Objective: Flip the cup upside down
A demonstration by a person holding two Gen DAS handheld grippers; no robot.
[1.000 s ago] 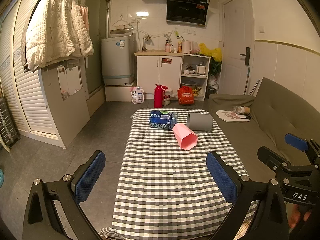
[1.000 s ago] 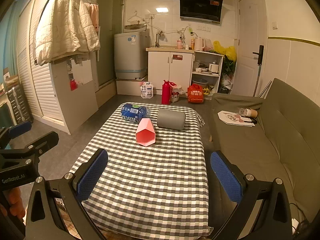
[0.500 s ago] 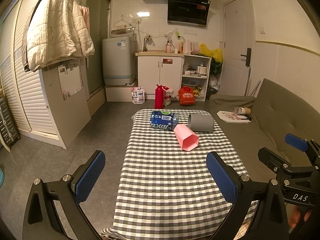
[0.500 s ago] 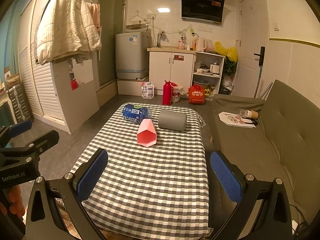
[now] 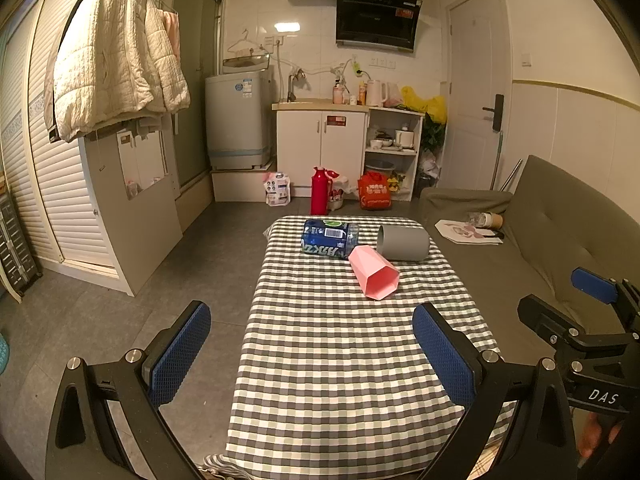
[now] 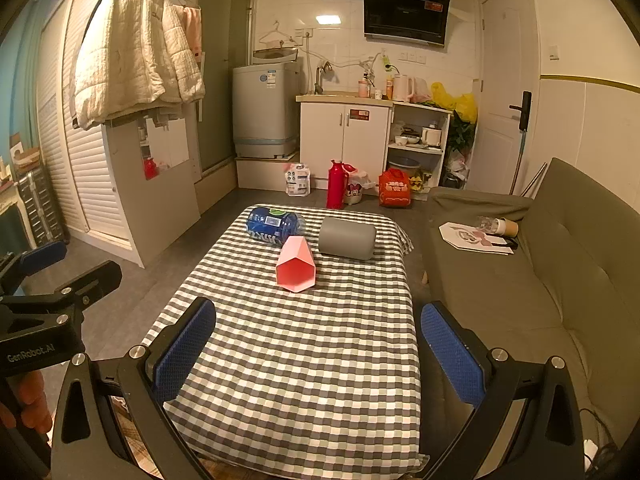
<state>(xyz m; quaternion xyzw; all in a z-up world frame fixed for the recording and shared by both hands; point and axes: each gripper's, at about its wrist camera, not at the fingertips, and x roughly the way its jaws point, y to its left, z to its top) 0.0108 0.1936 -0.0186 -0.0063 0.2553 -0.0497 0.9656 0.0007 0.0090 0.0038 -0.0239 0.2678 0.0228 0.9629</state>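
Note:
A pink faceted cup (image 5: 374, 276) lies on its side on the checked tablecloth (image 5: 340, 360), mouth toward me; it also shows in the right wrist view (image 6: 296, 266). A grey cup (image 5: 402, 242) lies on its side behind it, also in the right wrist view (image 6: 347, 238). My left gripper (image 5: 312, 354) is open and empty over the table's near end. My right gripper (image 6: 318, 350) is open and empty, also well short of the cups.
A blue can (image 5: 329, 239) lies on its side at the table's far end, touching the pink cup. A grey sofa (image 6: 540, 280) runs along the table's right side. Bare floor (image 5: 180, 280) lies to the left. Bottles and bags stand beyond the table.
Both grippers have drifted slightly; the cups sit a touch lower in both views. Nothing on the table has moved.

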